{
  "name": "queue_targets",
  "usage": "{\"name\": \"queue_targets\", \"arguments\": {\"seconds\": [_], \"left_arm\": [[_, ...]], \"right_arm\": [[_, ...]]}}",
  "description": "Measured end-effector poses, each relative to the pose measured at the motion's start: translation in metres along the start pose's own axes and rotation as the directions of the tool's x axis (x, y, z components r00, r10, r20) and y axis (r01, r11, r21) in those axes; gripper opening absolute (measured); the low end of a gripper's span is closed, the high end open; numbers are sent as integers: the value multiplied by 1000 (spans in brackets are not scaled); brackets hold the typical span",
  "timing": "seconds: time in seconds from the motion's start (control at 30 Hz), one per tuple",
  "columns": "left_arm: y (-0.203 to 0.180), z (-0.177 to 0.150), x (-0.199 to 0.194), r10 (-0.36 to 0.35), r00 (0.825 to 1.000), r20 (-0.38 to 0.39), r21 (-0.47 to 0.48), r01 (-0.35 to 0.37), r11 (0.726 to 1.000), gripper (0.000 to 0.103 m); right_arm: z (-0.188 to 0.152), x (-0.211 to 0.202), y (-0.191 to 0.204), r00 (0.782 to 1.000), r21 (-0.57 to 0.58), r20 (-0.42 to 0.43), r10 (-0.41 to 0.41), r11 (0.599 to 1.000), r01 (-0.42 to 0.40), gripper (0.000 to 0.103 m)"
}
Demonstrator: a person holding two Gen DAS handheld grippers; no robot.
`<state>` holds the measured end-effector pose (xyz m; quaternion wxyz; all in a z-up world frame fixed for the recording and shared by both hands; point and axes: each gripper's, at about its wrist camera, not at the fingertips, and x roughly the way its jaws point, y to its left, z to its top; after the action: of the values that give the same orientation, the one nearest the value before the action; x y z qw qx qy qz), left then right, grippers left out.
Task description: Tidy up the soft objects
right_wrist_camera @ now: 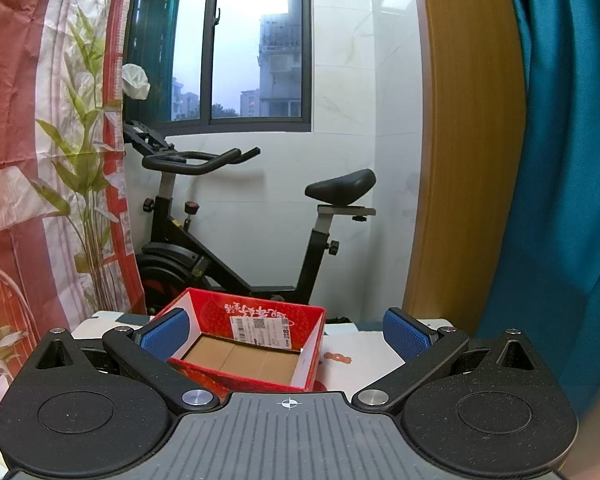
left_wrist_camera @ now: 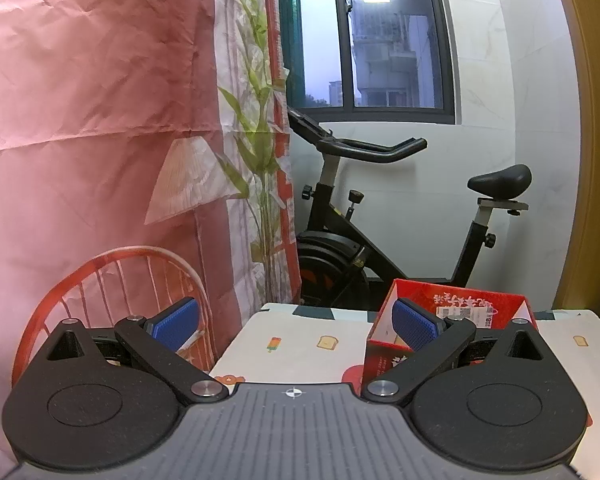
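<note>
Blue-padded left claw [left_wrist_camera: 294,326] wide apart, right claw [right_wrist_camera: 288,334] likewise, tilted slightly down

You face a table [right_wrist_camera: 364,344] on which an open box [right_wrist_camera: 248,344] stands. Your left gripper [left_wrist_camera: 296,320] sits to the box's left; your right gripper [right_wrist_camera: 286,334] sits before it. Behind the table an exercise bike [right_wrist_camera: 228,232] stands against the wall, under a window [right_wrist_camera: 220,40]. A backdrop sheet [left_wrist_camera: 100,120] hangs left of the table; a curtain [right_wrist_camera: 560,160] hangs to its right.
</note>
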<state>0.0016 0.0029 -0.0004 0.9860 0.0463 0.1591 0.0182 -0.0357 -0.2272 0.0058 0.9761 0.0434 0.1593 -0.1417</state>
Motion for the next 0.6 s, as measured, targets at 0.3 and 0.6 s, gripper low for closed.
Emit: {"name": "queue_targets", "arguments": {"seconds": [0.3, 0.6], "left_arm": [[-2, 1, -3, 12, 999, 41, 24, -13, 1000, 103], [-3, 0, -5, 6, 999, 49, 27, -8, 1000, 103]], "right_arm": [[0, -1, 1, 1000, -5, 7, -1, 1000, 1, 103], [0, -1, 1, 1000, -4, 5, 0, 1000, 0, 103]]}}
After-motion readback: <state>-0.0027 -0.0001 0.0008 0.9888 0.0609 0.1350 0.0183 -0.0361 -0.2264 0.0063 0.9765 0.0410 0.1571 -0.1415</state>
